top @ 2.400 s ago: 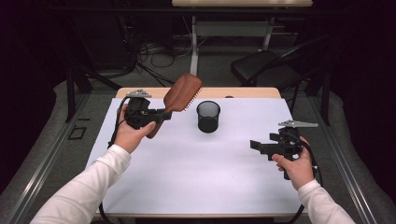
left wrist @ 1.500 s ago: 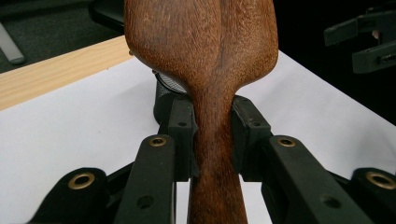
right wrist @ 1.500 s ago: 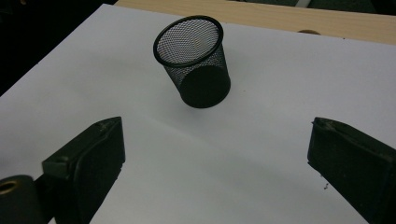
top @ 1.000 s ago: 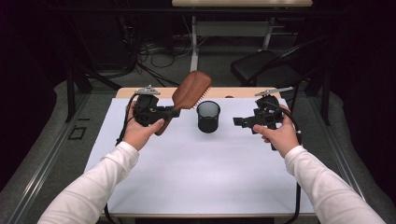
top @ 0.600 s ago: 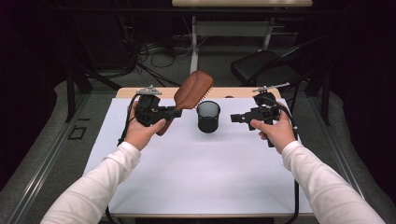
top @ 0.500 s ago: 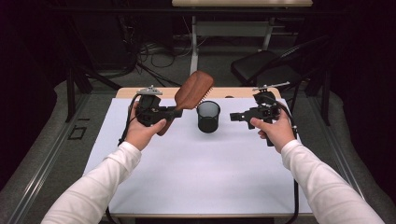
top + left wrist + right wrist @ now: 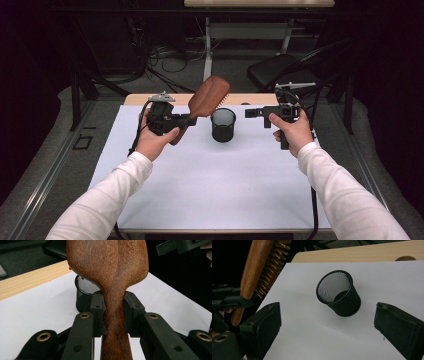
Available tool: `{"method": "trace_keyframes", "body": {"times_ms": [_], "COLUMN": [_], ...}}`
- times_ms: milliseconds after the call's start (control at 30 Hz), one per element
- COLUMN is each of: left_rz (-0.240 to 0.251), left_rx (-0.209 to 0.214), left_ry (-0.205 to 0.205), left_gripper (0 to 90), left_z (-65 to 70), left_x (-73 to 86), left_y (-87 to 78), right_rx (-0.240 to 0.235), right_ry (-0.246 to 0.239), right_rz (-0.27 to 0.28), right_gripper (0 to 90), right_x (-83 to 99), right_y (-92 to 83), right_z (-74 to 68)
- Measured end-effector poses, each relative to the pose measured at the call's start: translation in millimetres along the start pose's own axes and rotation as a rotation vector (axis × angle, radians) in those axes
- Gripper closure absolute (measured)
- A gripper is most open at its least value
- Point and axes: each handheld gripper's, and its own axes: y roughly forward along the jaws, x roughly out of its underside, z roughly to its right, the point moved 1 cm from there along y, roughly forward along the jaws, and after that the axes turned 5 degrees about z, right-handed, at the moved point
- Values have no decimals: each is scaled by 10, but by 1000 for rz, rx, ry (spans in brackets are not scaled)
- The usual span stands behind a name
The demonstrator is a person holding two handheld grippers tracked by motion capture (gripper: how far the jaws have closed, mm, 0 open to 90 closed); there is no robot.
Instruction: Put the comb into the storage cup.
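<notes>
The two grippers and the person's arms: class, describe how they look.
Both arms wear long white sleeves. The left gripper and right gripper are black, angular, pistol-shaped tools, each topped by a grey three-cornered plate and trailing a black cable. The jaw arms show brass-ringed holes.

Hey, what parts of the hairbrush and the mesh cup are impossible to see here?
- Hairbrush: left gripper view, its top is cut off by the frame edge; bristles face away.
- Mesh cup: left gripper view, mostly hidden behind the brush.
- Cup's bottom inside: right gripper view, too dark to tell.
</notes>
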Motion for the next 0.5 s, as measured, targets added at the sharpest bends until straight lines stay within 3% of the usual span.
{"method": "trace_keyframes", "body": {"times_ms": [167,500], "left_rz": [2,-3], "left_rx": [0,12], "left_ry": [2,5], "left_gripper": [722,722], "left_z": [6,39], "left_x": [-1,-6], "left_y": [24,71], "right_rx": [-19,-35], "right_ry": [33,38], "right_rz": [25,33], "right_gripper": [80,80], "right_x": [-34,-83], "right_y": [19,58], "right_z": [-15,-89]}}
